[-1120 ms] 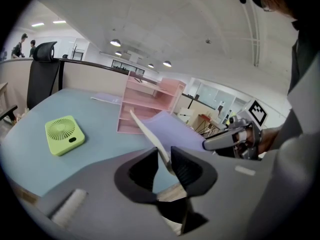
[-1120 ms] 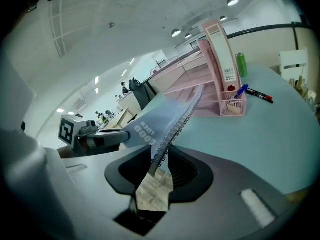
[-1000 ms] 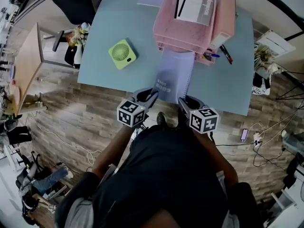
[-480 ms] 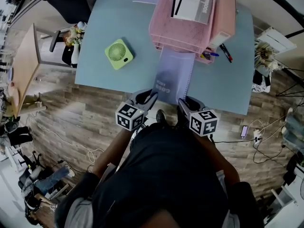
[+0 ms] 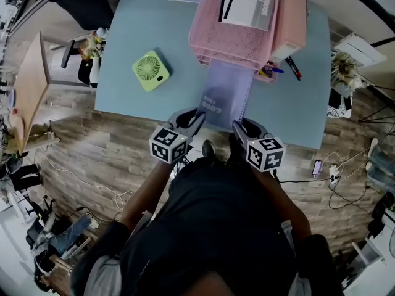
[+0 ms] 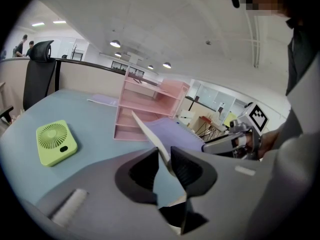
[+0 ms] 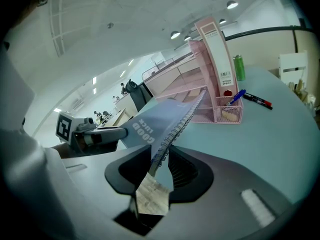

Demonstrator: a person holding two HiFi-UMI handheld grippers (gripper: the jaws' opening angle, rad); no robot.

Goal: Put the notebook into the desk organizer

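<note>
Above blue desk (image 5: 139, 23), left tool (image 5: 199, 117) and right tool (image 5: 237, 128) pinch notebook (image 5: 226, 91).

wood-plank floor (image 5: 92, 156), pale blue table (image 5: 142, 32), black office chair (image 5: 83, 0)

The notebook (image 5: 225, 94) was lilac with white lettering, the desk organizer (image 5: 234, 42) pink mesh, the fan (image 5: 151, 71) lime green, the table (image 5: 142, 23) pale blue, the floor (image 5: 111, 147) brown wood-grain planks

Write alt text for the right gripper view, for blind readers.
The right gripper clamps the spiral edge of a lilac notebook, whose other edge the left gripper holds. A pink desk organizer stands behind on the table.
</note>
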